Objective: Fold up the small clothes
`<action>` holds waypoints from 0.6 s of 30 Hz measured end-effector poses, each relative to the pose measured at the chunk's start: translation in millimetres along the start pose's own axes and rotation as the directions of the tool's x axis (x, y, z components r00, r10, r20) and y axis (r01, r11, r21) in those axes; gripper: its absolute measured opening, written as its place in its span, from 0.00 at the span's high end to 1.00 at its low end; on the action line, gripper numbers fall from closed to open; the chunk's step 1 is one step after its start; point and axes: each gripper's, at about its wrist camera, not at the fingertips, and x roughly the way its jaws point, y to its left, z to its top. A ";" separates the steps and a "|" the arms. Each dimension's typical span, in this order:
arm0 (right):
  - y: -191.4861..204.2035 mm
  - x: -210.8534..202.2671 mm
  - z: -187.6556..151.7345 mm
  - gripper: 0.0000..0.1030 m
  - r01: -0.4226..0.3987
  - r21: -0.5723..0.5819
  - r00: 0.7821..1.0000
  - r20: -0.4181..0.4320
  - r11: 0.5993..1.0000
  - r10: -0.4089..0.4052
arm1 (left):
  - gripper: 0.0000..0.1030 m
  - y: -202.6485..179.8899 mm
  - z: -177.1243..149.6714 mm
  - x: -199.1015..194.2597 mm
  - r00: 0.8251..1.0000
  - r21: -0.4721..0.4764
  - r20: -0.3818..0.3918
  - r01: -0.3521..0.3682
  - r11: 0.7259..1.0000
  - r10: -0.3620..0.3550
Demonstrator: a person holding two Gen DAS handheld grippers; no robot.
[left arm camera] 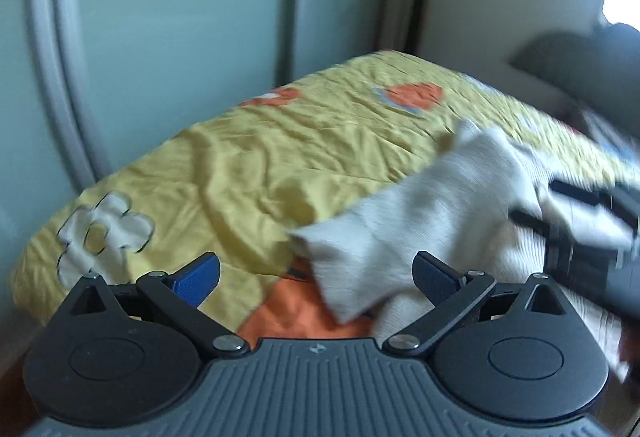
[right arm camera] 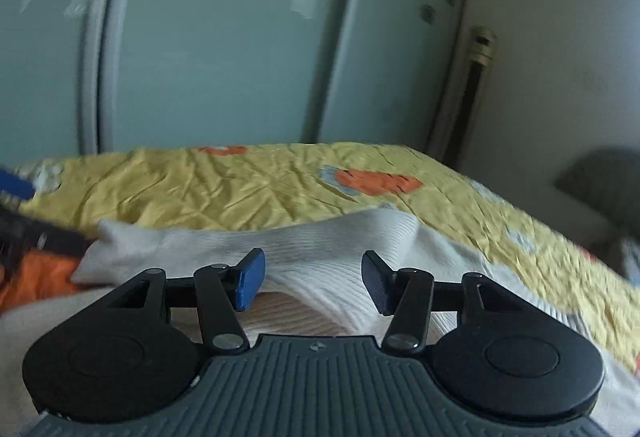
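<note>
1. The left gripper [left arm camera: 316,279] is standing with its jaws wide apart and nothing pinched; a corner of the white garment [left arm camera: 424,221] is lying just ahead of it, closer to the right-hand pad.
2. The right gripper [right arm camera: 313,279] is standing about half spread, its pads clear of the cloth, hovering over the ribbed white garment [right arm camera: 328,249] with the fabric showing in the gap but not pressed.
3. The garment is lying crumpled on the yellow flowered bedspread [left arm camera: 248,157], partly over an orange patch [left arm camera: 296,313], between the two grippers.
4. It is looking light, soft and limp, likely to sag and slide when lifted.
5. I am judging the best hold to be a firm pinch at two hem corners, one per gripper, keeping the edge taut.
</note>
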 end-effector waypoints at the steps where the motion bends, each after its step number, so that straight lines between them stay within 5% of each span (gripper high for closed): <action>1: 16.9 1.0 2.9 0.43 -0.017 -0.085 1.000 -0.004 0.996 0.017 | 0.00 12.6 2.8 -0.2 1.000 -0.065 -0.002 0.009 0.998 -0.009; 4: 52.6 1.0 5.7 0.44 -0.095 -0.226 0.995 -0.027 0.969 0.092 | 0.00 45.7 7.3 3.9 0.998 -0.247 -0.031 0.051 0.968 -0.061; 8: 92.6 6.0 10.8 0.44 -0.156 -0.341 0.988 -0.051 0.927 0.148 | 0.00 71.1 5.4 13.9 0.985 -0.378 -0.083 0.109 0.919 -0.151; 12: 123.2 10.3 9.6 0.44 -0.199 -0.432 0.980 -0.110 0.880 0.168 | 0.00 80.5 2.5 17.5 0.969 -0.434 -0.097 0.166 0.885 -0.229; 18: 143.2 25.4 11.9 0.44 -0.153 -0.535 0.987 -0.128 0.831 0.100 | 0.00 79.6 2.3 16.7 0.962 -0.441 -0.089 0.193 0.876 -0.256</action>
